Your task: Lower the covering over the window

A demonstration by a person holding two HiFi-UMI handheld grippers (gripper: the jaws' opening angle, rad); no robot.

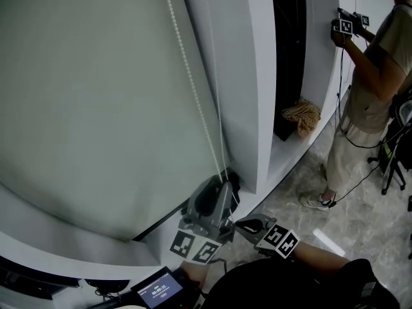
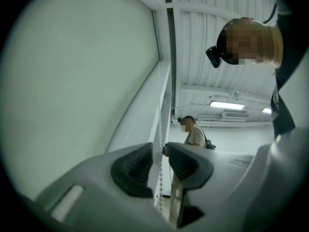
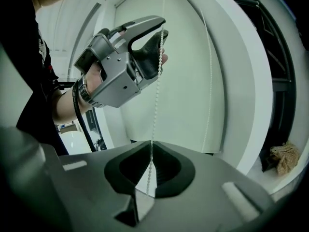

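A pale green roller blind [image 1: 96,108] covers the window at the left. Its white bead chain [image 1: 193,89] hangs along the blind's right edge down to my two grippers. My left gripper [image 1: 221,184] stands open around the chain. In the left gripper view the chain [image 2: 158,144] runs through the gap between the dark pads [image 2: 133,170] without being pressed. Just below and to the right, my right gripper [image 1: 244,224] is shut on the chain [image 3: 156,95], which enters its closed jaws [image 3: 150,148]. The left gripper [image 3: 157,42] shows above it, with the blind [image 3: 183,81] behind.
A white window frame [image 1: 257,76] stands right of the blind, and a second chain strand [image 3: 210,81] hangs beside it. A dark recess holds a brownish cloth [image 1: 302,116]. Another person [image 1: 367,95] stands at the right on the marble floor. A small screen [image 1: 159,291] sits near my body.
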